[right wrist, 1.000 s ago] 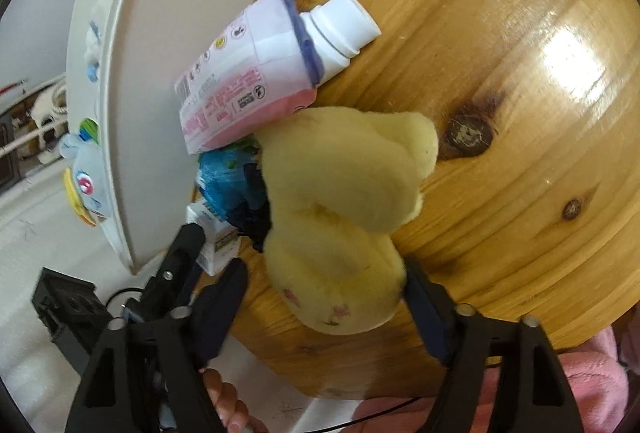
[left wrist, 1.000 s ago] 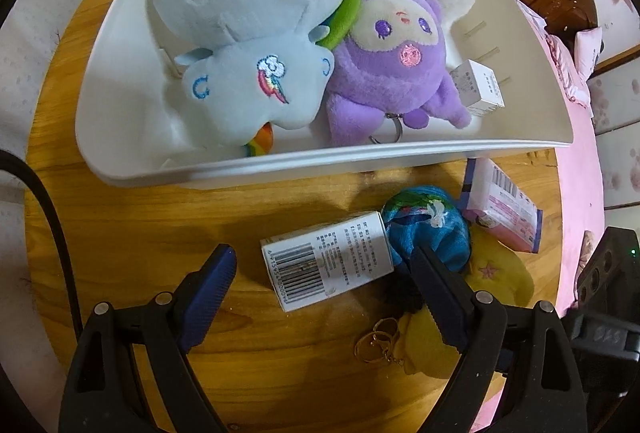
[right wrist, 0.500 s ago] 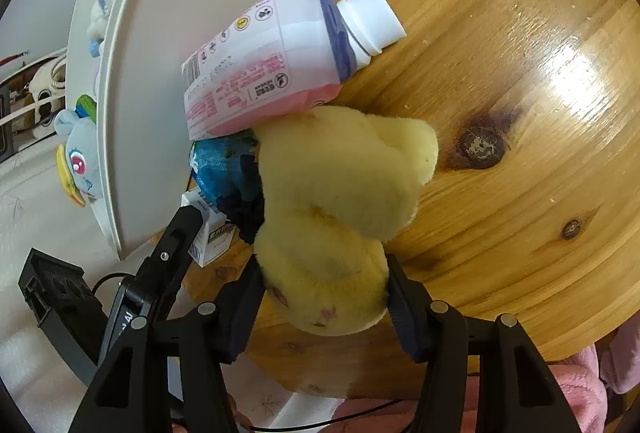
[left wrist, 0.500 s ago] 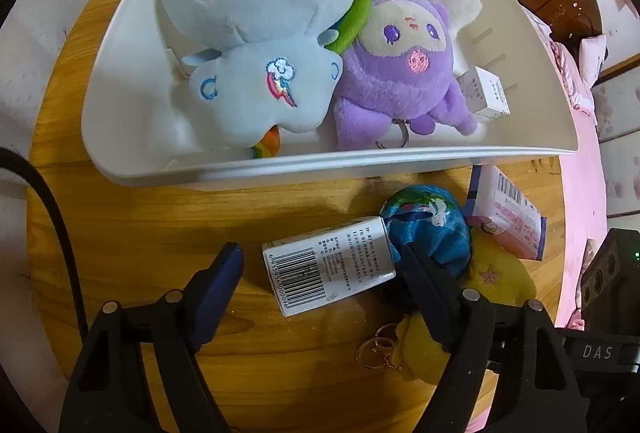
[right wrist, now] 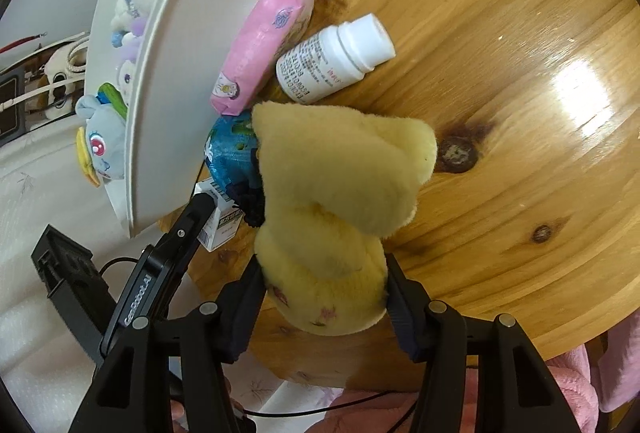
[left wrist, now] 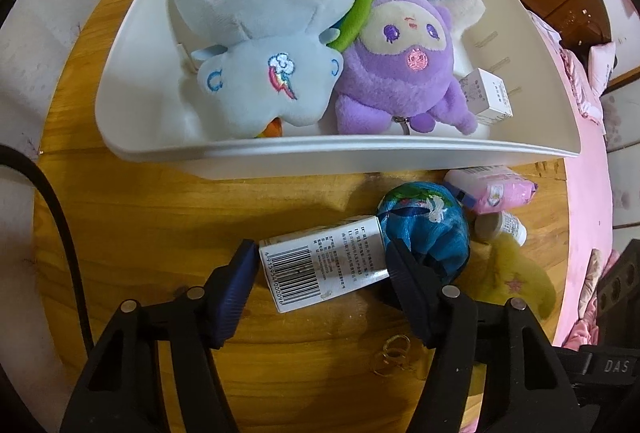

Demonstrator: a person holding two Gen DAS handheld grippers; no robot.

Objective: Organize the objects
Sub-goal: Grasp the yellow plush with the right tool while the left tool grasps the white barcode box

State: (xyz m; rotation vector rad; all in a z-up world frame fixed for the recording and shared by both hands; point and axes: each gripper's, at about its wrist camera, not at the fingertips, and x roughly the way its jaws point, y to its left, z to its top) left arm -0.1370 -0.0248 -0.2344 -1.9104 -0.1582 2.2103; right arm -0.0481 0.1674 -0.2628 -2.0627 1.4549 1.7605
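Note:
A white box with a barcode (left wrist: 324, 269) lies on the round wooden table (left wrist: 140, 233), right against a blue fabric pouch (left wrist: 424, 221). My left gripper (left wrist: 320, 249) straddles the box end to end. Its jaws are closing, and both pads touch the box's ends. In the right wrist view my right gripper (right wrist: 323, 265) is shut on the lower body of a yellow plush toy (right wrist: 340, 201), whose head leans over the table. The white tray (left wrist: 280, 153) behind holds a blue pony plush (left wrist: 264, 17), a purple plush (left wrist: 404, 73) and a small white box (left wrist: 486, 97).
A pink packet (right wrist: 264, 45) and a white pill bottle (right wrist: 332, 65) lie beside the tray's rim (right wrist: 160, 93), next to the blue pouch (right wrist: 232, 149). Loose key rings (left wrist: 394, 353) lie near the table's front edge. Pink bedding borders the table on the right.
My left jaws have drawn in from wide apart onto the box's ends. My right jaws squeezed onto the yellow plush and it has shifted. The pink packet and the bottle now lie apart.

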